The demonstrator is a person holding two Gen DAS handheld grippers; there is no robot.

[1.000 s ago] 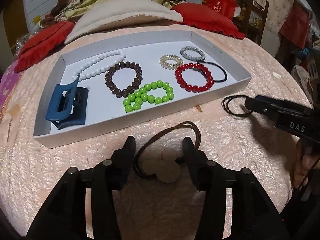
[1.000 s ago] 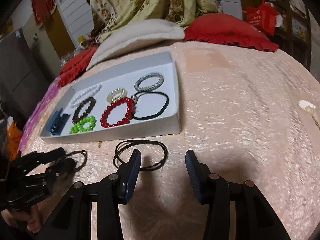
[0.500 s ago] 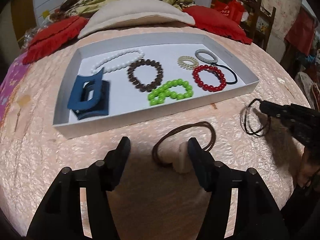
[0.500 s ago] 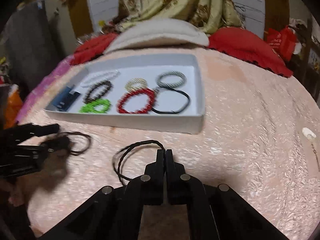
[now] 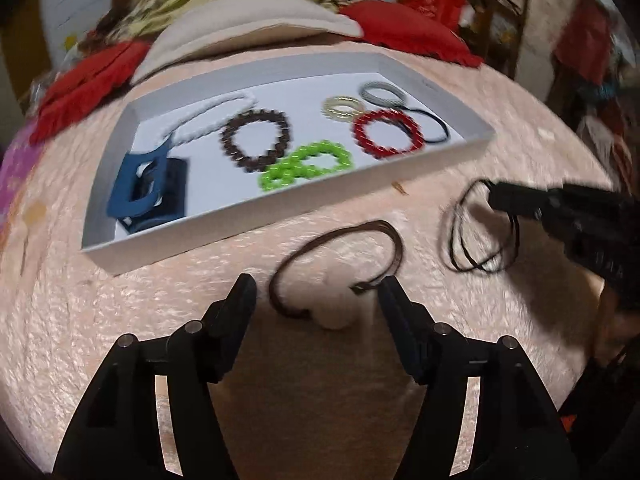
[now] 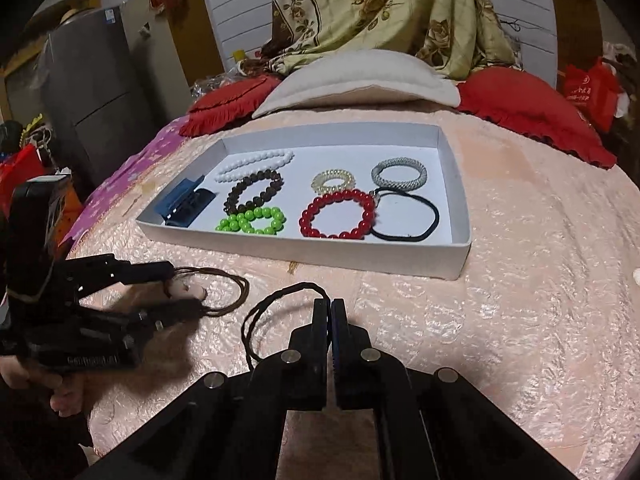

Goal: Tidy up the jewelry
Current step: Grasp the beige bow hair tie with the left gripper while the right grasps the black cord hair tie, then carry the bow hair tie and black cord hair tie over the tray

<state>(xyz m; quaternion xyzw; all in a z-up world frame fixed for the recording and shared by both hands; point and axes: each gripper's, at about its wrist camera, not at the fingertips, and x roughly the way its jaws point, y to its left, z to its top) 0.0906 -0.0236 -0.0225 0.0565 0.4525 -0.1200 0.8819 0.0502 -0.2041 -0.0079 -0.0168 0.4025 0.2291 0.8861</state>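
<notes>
Jaws: left gripper apart, widening | right gripper pinching black cord loop | white tray: bracelets

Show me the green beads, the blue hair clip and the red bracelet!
green beads (image 6: 251, 221), right wrist view, on the middle beads of the bunch.
blue hair clip (image 6: 185, 201), right wrist view, on its toothed top.
red bracelet (image 6: 362, 200), right wrist view, on a bead at its far right side.

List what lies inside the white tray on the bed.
Inside the white tray: a blue hair claw, white, brown, green and red bead bracelets, a clear coil tie, a silver band and a black elastic. The claw hides the floor under it.
</notes>
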